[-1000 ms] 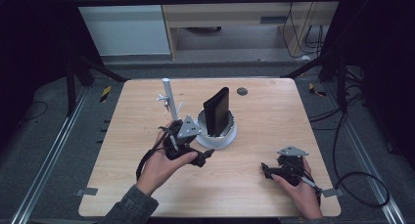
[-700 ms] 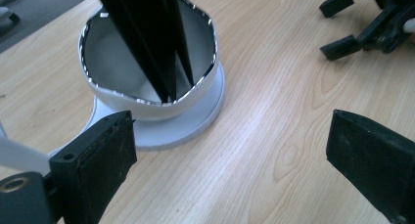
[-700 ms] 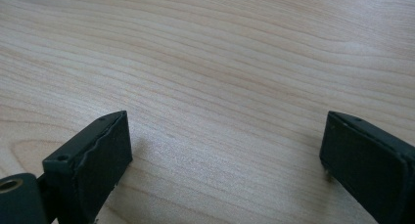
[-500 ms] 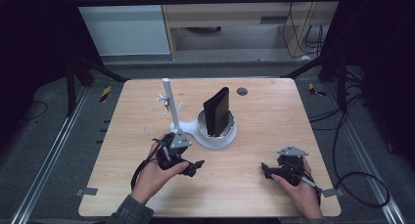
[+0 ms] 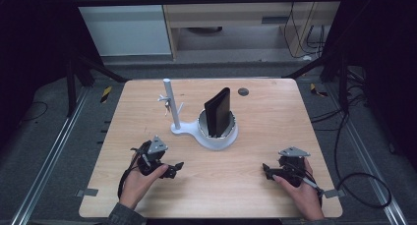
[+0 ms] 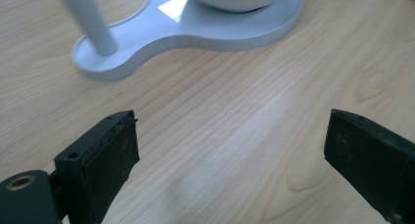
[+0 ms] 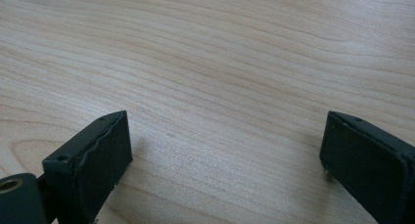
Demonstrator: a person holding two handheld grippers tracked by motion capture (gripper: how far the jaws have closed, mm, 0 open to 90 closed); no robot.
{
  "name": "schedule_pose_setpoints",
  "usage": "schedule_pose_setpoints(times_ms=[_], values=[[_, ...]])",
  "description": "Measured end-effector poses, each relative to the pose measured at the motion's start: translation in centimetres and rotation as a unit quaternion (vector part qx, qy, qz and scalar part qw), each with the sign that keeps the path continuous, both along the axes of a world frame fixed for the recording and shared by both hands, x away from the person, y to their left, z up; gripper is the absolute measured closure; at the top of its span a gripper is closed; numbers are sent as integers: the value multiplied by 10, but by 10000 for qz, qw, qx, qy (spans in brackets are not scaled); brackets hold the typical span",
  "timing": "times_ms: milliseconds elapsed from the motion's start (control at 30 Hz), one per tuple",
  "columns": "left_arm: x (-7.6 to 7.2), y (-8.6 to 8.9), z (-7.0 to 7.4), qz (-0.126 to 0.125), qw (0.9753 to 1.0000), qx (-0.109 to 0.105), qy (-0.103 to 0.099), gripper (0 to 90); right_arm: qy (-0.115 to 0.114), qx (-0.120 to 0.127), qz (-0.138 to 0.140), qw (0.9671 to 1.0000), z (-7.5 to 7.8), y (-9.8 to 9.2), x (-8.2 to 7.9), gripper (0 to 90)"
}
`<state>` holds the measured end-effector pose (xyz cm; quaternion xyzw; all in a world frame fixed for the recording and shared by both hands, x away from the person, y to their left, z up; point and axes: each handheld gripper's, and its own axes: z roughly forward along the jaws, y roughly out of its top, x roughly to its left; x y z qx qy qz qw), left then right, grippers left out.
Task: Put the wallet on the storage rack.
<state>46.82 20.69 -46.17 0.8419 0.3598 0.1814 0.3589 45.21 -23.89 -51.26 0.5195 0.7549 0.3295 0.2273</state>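
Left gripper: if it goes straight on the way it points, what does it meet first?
Probably the white stand's base. The left gripper is open over bare table, nothing between. Depth is unclear.

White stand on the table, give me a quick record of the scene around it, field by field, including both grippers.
surface: wooden table
stand: white stand, one flat base carrying a thin post and a round cup
post: upright white post with small prongs partway up
cup content: black flat case standing upright in the cup
left gripper: left gripper, open, nothing between its jaws, near the stand's base
right gripper: right gripper, open, nothing between its jaws, over bare wood
table hole: dark round grommet behind the stand
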Motion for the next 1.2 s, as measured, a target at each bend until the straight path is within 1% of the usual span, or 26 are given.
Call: schedule_pose_setpoints(times_ms=[33, 67, 133, 167, 233, 333, 400, 467, 600, 633, 700, 867, 967, 1000, 1067, 1100, 1133, 1200], values=[[1, 4, -5, 84, 9999, 104, 18, 58, -2, 3, -1, 10000, 0, 0, 0, 52], [1, 7, -9, 117, 9998, 149, 49, 58, -8, -12, 12, 10000, 0, 0, 0, 52], [2, 14, -15, 207, 9995, 195, 113, 61, 0, 0, 1, 10000, 0, 0, 0, 52], [3, 21, -17, 306, 9993, 169, 101, 70, -10, -10, 8, 10000, 0, 0, 0, 52], [4, 29, -19, 465, 9988, 123, 63, 72, 0, 2, -1, 10000, 0, 0, 0, 52], [8, 42, -22, 683, 9972, 303, 37, 69, -1, 1, 2, 10000, 0, 0, 0, 52], [10, 48, -24, 767, 9965, 313, 72, 68, -1, 0, 1, 10000, 0, 0, 0, 52], [13, 54, -25, 850, 9958, 345, 44, 69, -2, 0, 2, 10000, 0, 0, 0, 52], [18, 69, -27, 1056, 9934, 444, -14, 70, -1, 0, 2, 10000, 0, 0, 0, 52], [19, 71, -28, 1089, 9932, 404, -30, 70, -8, -10, 11, 10000, 0, 0, 0, 52], [21, 74, -29, 1096, 9932, 394, -29, 69, 0, 0, 0, 10000, 0, 0, 0, 52], [26, 79, -35, 1147, 9927, 349, 110, 61, -1, 1, 1, 10000, 0, 0, 0, 52], [28, 81, -37, 1187, 9919, 408, 186, 61, -1, -1, 1, 10000, 0, 0, 0, 52], [28, 81, -38, 1194, 9919, 397, 193, 61, 0, 0, 2, 10000, 0, 0, 0, 52], [29, 83, -40, 1213, 9919, 299, 237, 51, -1, -2, 1, 10000, 0, 0, 0, 52], [29, 83, -40, 1213, 9919, 299, 237, 45, -1, -2, 1, 10000, 0, 0, 0, 52], [30, 84, -41, 1214, 9920, 245, 258, 45, 0, 0, 1, 10000, 0, 0, 0, 52], [32, 89, -44, 1238, 9918, 44, 315, 22, -1, -1, 3, 10000, 0, 0, 0, 52]])
